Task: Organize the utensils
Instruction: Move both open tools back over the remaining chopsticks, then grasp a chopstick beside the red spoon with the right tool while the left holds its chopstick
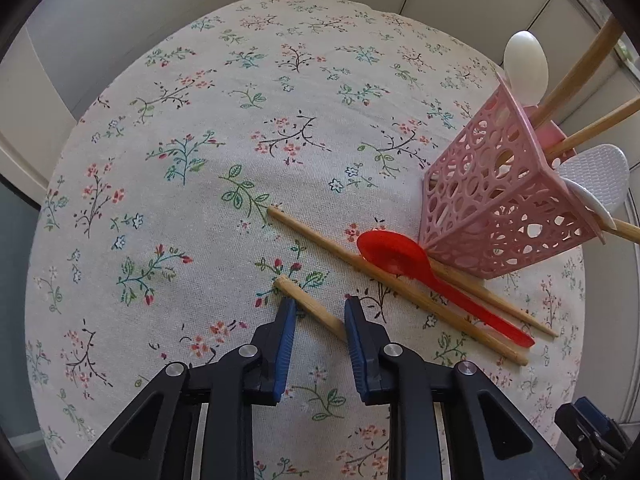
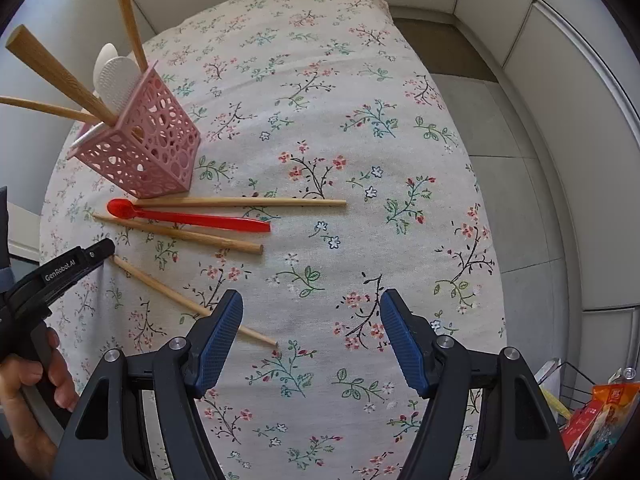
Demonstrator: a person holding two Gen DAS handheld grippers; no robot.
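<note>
A pink perforated holder (image 1: pixel 500 200) (image 2: pixel 148 148) stands on the floral tablecloth with wooden chopsticks and white spoons in it. In front of it lie a red spoon (image 1: pixel 424 276) (image 2: pixel 192 216) and two wooden chopsticks (image 1: pixel 384 280) (image 2: pixel 240 201). A third chopstick (image 1: pixel 308 306) (image 2: pixel 168 292) lies apart, nearer me. My left gripper (image 1: pixel 320 308) is open, its jaws on either side of this chopstick, low over the cloth. My right gripper (image 2: pixel 312 312) is open and empty, wide, above the cloth; the chopstick's tip passes behind its left finger.
The floral tablecloth (image 1: pixel 200 160) (image 2: pixel 360 140) covers the table. Grey walls and floor lie beyond its edges. A wire basket with colourful packets (image 2: pixel 592 408) stands at the lower right of the right wrist view. The left gripper's body and the hand holding it (image 2: pixel 48 280) show there at the left.
</note>
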